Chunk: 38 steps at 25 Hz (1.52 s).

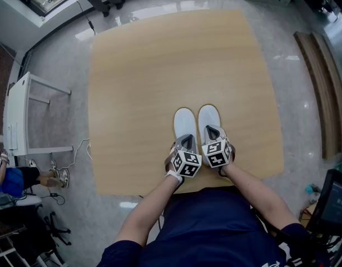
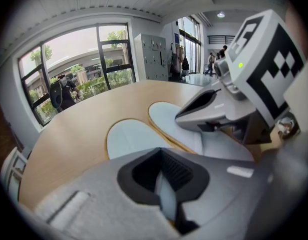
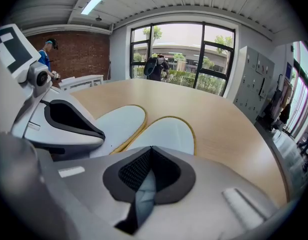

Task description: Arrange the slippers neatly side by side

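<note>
Two pale, white-blue slippers lie side by side on the wooden table (image 1: 159, 65), toes pointing away from me. The left slipper (image 1: 184, 122) and the right slipper (image 1: 209, 117) nearly touch along their inner edges. My left gripper (image 1: 187, 143) is at the left slipper's heel, shut on pale fabric of it (image 2: 128, 136). My right gripper (image 1: 214, 133) is at the right slipper's heel, shut on its fabric (image 3: 166, 134). The two grippers sit close together near the table's front edge. The heels are hidden under the gripper bodies.
A white rack (image 1: 26, 115) stands on the floor to the left, with a seated person (image 1: 15, 179) below it. Wooden planks (image 1: 321, 82) lie on the floor at the right. Grey lockers (image 3: 251, 79) and large windows (image 3: 184, 44) are beyond the table.
</note>
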Each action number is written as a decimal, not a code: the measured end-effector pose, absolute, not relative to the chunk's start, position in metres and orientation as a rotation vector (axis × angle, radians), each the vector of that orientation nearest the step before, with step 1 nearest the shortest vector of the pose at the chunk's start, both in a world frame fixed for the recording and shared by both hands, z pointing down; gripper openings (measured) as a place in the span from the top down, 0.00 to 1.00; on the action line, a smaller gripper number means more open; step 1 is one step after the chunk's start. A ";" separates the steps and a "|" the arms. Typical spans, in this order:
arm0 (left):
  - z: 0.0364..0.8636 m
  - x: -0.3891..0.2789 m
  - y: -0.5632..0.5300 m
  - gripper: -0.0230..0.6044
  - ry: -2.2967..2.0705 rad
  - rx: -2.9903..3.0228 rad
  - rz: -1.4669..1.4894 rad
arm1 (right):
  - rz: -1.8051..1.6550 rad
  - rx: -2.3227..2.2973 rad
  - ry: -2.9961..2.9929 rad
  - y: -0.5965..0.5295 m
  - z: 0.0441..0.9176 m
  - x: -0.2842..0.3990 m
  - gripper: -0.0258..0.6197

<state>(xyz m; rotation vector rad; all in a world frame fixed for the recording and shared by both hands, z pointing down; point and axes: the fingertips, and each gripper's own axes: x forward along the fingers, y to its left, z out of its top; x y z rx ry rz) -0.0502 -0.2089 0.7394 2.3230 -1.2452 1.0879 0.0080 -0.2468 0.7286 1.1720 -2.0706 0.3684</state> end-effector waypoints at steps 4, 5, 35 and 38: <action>0.732 -0.057 -0.212 0.96 -1.269 2.314 1.046 | 0.443 1.147 -2.098 -0.248 0.730 0.004 0.95; 0.723 -0.060 -0.213 0.96 -1.293 2.319 1.007 | 0.489 1.154 -2.122 -0.249 0.725 0.004 0.95; 0.456 -0.017 -0.186 0.96 -1.129 2.502 0.214 | 0.514 1.024 -2.927 -0.190 0.428 0.014 0.95; 0.460 -0.018 -0.184 0.96 -1.135 2.492 0.220 | 0.529 1.034 -2.928 -0.191 0.429 0.013 0.95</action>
